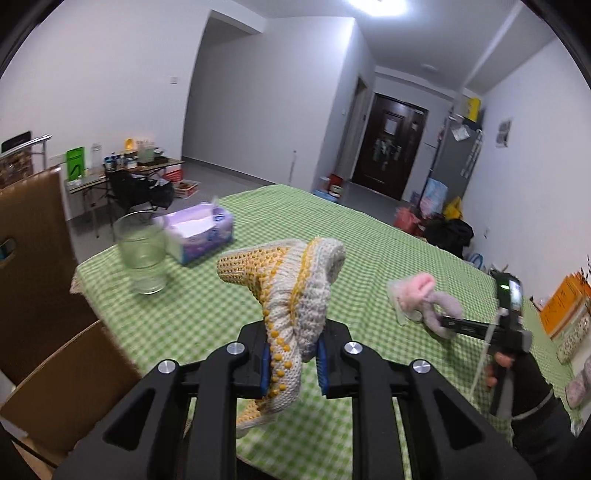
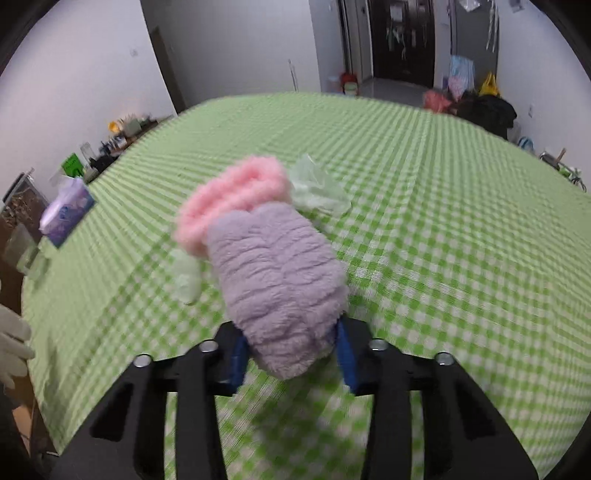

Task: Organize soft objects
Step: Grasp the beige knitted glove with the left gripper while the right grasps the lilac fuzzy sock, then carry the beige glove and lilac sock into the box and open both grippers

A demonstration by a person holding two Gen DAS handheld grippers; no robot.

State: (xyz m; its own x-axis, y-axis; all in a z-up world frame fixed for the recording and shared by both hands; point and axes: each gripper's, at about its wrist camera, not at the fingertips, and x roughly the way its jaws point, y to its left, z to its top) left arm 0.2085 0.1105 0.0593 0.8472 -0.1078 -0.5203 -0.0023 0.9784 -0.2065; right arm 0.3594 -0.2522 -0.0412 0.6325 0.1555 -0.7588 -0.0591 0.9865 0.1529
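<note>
Green-checked cloth covers the counter (image 1: 369, 236). Above its middle, left gripper (image 1: 291, 360), fingers nearly closed, clamps a cream-and-yellow knit glove (image 1: 291, 288). Right gripper (image 2: 293, 356), fingers partway closed, pinches a fuzzy lilac-and-pink sock (image 2: 273, 273). Glass jar (image 1: 142, 254), tissue box (image 1: 201, 234) at far left edge.

The room is evenly lit and fairly bright, the light coming from a ceiling lamp (image 1: 376, 5) that burns out to white glare directly above the desk (image 1: 369, 236). Shadows under things on the checked cloth are soft and faint. Both fisheye views bend the walls and door into curves and darken to black at the corners. In the left wrist view the glass jar (image 1: 142, 253) near the desk's left edge is smeared by motion blur. In the right wrist view the pink and lilac sock (image 2: 266, 266) is soft, and the check pattern streaks towards the desk's near edge.
</note>
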